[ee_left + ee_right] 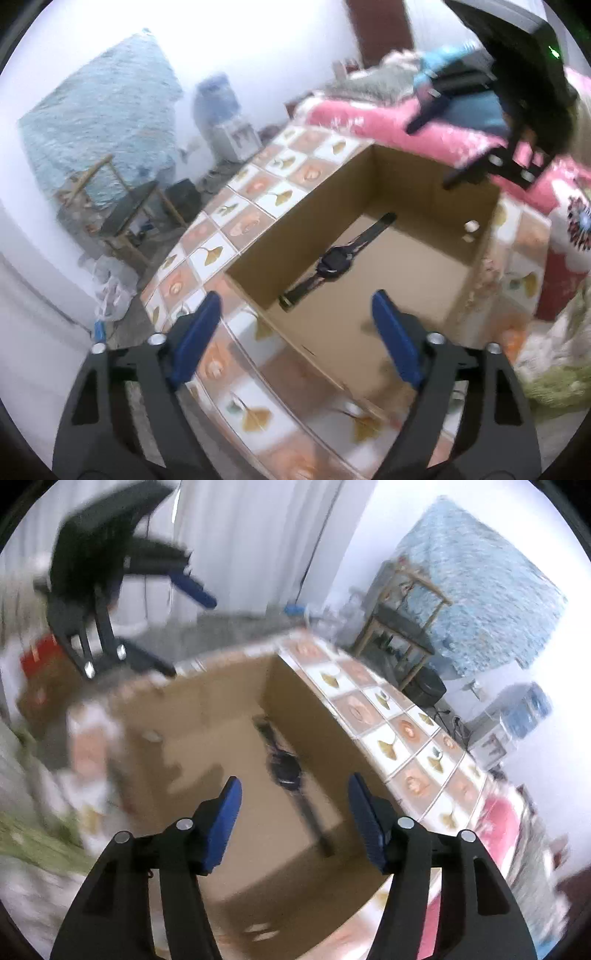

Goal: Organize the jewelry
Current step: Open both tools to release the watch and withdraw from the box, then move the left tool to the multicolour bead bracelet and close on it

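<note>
A black wristwatch lies flat inside an open brown cardboard box, seemingly stored there; left tongs and right tongs hover spread, empty.

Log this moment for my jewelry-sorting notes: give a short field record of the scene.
container: open cardboard box on a patterned tablecloth
contents: dark wristwatch lying flat on the box floor, strap stretched out
left gripper: open, empty, above the box edge
right gripper: open, empty, above the box
blur: heavy in the right wrist view
</note>
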The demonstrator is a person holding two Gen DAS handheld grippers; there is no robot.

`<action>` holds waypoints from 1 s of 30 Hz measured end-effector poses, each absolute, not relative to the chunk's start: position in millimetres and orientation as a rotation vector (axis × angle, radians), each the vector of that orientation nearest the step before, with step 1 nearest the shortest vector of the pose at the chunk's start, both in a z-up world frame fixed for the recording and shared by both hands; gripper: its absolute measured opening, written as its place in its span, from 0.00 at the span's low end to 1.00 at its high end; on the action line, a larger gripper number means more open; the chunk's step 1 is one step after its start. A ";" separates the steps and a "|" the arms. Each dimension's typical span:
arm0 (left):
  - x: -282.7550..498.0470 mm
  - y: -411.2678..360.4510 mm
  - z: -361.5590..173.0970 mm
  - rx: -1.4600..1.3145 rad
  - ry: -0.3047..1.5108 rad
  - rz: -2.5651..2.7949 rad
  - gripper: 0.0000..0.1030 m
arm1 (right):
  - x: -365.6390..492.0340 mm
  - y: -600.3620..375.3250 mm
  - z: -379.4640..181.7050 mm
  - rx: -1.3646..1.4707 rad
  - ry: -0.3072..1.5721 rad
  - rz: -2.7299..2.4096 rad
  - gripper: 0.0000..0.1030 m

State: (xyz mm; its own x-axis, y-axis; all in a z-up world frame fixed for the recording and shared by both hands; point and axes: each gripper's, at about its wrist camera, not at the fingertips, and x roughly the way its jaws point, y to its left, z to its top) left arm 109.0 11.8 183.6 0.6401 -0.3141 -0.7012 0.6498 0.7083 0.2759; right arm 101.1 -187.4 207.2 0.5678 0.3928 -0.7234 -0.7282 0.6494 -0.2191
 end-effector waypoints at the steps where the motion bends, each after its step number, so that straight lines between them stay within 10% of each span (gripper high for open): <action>1: 95.3 12.9 182.5 0.535 0.663 -0.575 0.83 | 83.6 -188.2 205.7 -0.483 0.690 0.705 0.64; 10: 6.5 -6.3 65.8 0.396 0.943 -0.411 0.88 | 32.8 -177.4 70.6 -0.135 1.100 0.394 0.67; 23: 14.2 -8.4 9.2 0.173 1.072 -0.295 0.92 | 34.9 -159.6 33.2 -0.159 1.108 0.238 0.67; 30: 21.8 -14.1 7.4 0.176 1.094 -0.279 0.93 | 55.7 -179.0 27.6 -0.103 1.141 0.183 0.94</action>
